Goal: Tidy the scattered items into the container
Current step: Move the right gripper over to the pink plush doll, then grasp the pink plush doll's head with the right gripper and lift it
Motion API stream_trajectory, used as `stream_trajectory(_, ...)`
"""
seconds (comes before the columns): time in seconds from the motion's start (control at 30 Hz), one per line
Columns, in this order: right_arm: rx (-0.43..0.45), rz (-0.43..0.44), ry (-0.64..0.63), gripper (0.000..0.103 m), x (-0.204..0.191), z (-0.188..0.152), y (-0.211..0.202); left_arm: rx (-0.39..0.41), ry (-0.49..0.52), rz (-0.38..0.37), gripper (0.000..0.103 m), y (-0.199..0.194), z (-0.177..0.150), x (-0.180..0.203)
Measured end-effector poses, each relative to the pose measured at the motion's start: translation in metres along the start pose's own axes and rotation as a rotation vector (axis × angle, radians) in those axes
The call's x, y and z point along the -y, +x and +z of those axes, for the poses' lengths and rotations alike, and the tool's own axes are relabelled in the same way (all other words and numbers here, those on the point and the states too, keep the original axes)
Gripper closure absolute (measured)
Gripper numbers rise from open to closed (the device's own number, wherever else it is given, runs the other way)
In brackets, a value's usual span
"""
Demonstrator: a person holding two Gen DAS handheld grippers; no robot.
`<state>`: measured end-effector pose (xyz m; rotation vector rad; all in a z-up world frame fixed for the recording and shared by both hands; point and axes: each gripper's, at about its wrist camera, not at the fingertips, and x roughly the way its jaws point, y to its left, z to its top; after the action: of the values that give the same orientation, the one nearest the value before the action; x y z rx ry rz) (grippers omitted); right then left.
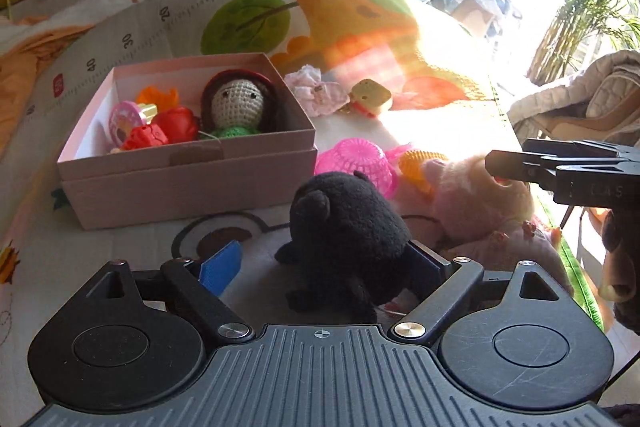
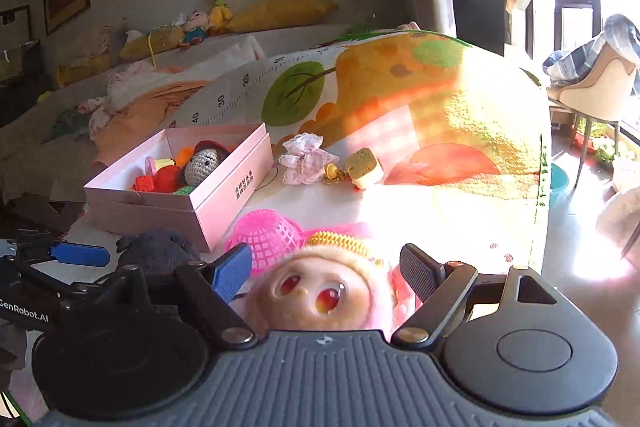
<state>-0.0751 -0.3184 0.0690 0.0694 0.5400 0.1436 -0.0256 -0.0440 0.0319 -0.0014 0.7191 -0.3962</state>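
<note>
Black plush, soft and light, fills the gap of your left claw (image 1: 320, 267): the small black stuffed animal (image 1: 344, 227) sits between the blue-padded fingers (image 1: 222, 265), which stand wide on either side of it. Whether the pads already touch its pile cannot be told from the left wrist view. Expect it to compress and spring back; take it across the round body, not by an ear or a foot, which would let it swing.

Your right claw (image 2: 326, 269) is likewise spread wide around the pink plush doll with red eyes (image 2: 320, 297), whose face lies just between the fingers without being pinched. This toy is also soft, but its face looks smoother and firmer than the fur. Close on the sides of the head, where the pile gives grip, and avoid the glossy eyes.

Both toys rest on the printed play mat (image 1: 360, 27) over the bed, near the open pink cardboard box (image 1: 188, 167). The box already holds a crocheted doll with a green dress (image 1: 236, 107) and red and orange plastic pieces (image 1: 168, 127), leaving limited room.

A pink plastic mesh basket (image 2: 268, 239) lies overturned just beyond the doll. Being stiff and light, it should lift by its rim. A frilly pink fabric bow (image 2: 306, 157) and a small yellow toast-shaped toy (image 2: 364, 169) lie further off, beside the box.
</note>
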Motion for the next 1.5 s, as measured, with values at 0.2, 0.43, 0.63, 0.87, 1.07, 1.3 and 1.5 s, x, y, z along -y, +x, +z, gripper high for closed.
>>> stream_trajectory(0.2, -0.027, 0.007, 0.055, 0.02, 0.005, -0.033, -0.015, 0.005, 0.076, 0.083, 0.009, -0.003, -0.011, 0.016)
stream_trajectory(0.43, 0.02, -0.04, -0.102, 0.019, -0.025, -0.04, -0.028, -0.014, 0.055, 0.103, 0.008, -0.015, -0.031, 0.017)
stream_trajectory(0.63, -0.031, -0.068, -0.074, 0.014, -0.031, -0.055, -0.023, -0.009, 0.021, 0.137, 0.007, -0.028, -0.034, 0.007)
stream_trajectory(0.87, -0.084, 0.121, 0.074, 0.018, -0.018, -0.057, -0.036, 0.01, 0.08, -0.081, 0.007, -0.049, -0.034, 0.03)
stream_trajectory(1.07, -0.03, 0.17, 0.183, 0.013, 0.003, -0.054, -0.06, -0.042, 0.174, -0.207, 0.007, -0.035, -0.032, 0.069)
stream_trajectory(1.3, -0.001, 0.142, 0.242, 0.01, 0.022, -0.042, -0.067, -0.178, 0.172, -0.183, 0.007, 0.036, -0.014, 0.095)
stream_trajectory(1.5, -0.014, 0.123, 0.2, 0.008, 0.021, -0.025, -0.046, -0.129, 0.246, -0.13, 0.026, 0.03, -0.024, 0.108)
